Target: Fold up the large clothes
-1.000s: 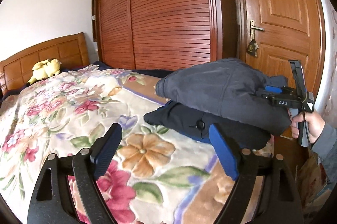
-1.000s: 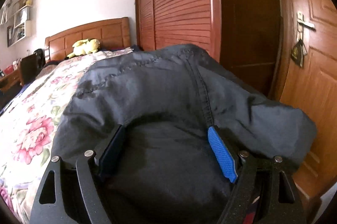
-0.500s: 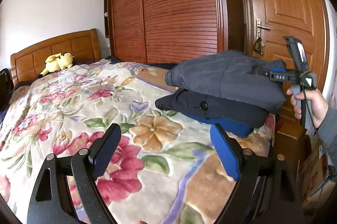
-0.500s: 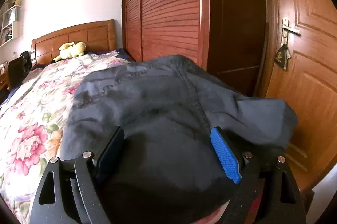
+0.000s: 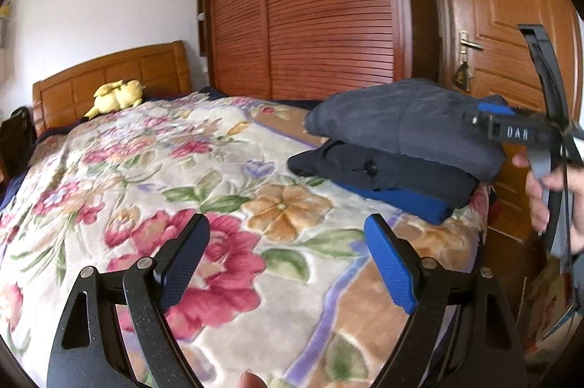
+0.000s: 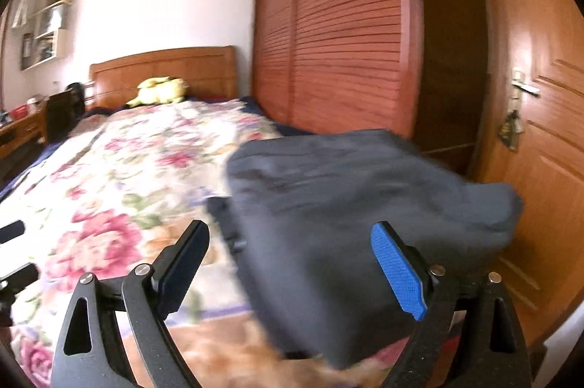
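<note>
A folded grey garment (image 5: 408, 129) lies on top of a stack of folded dark clothes (image 5: 387, 174) with a blue one (image 5: 405, 202) at the bottom, at the bed's right corner. It also shows, blurred, in the right wrist view (image 6: 346, 202). My left gripper (image 5: 284, 260) is open and empty above the floral bedspread (image 5: 146, 169), short of the stack. My right gripper (image 6: 292, 264) is open and empty, just in front of the grey garment. It shows in the left wrist view (image 5: 511, 129) at the stack's right side, held by a hand.
A wooden headboard (image 5: 109, 77) and a yellow plush toy (image 5: 116, 94) are at the far end of the bed. A slatted wardrobe (image 5: 310, 8) and a wooden door (image 5: 503, 23) stand to the right. A desk (image 6: 22, 129) stands at the far left.
Both grippers have pulled back from the stack. The right gripper's fingers were against the grey garment and are now clear of it, leaving it on the stack.
</note>
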`<state>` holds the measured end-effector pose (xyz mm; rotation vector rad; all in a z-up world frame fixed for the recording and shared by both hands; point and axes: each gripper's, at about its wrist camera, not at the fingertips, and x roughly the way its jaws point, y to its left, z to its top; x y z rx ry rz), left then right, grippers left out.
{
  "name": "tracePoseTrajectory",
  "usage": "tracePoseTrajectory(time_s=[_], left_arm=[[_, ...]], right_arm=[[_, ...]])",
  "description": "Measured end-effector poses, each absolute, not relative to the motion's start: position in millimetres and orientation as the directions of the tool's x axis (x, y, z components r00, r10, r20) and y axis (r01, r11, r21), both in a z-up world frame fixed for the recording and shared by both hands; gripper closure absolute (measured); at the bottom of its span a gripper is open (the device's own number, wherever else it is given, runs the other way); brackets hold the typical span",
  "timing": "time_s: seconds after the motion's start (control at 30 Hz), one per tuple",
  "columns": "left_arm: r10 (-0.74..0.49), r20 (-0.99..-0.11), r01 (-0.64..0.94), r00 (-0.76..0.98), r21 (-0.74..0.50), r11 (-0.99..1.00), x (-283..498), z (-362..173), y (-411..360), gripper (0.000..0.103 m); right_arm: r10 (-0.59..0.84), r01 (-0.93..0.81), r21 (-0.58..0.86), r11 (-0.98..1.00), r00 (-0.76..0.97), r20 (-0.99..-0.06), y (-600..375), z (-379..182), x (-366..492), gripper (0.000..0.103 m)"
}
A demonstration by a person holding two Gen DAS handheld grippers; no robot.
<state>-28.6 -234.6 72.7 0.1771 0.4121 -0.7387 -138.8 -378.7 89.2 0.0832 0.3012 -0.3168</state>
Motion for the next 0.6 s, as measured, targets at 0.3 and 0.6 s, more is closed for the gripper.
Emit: tracePoseTrajectory(time_s=[0.3, 0.6], left_arm=[[-0.437, -0.431, 0.518, 0.789, 0.085, 0.851, -7, 57, -166, 0.016], [-0.312, -0.465, 0.365, 0.828, 0.024, 0.931, 26, 43, -87, 0.016]], right_arm=[[-0.104, 0.143, 0.09, 0.986, 0.934, -0.341, -301, 46, -71, 0.012], [0.053, -0.026, 0.091, 0.996, 0.947, -0.317, -247, 35, -17, 0.012]])
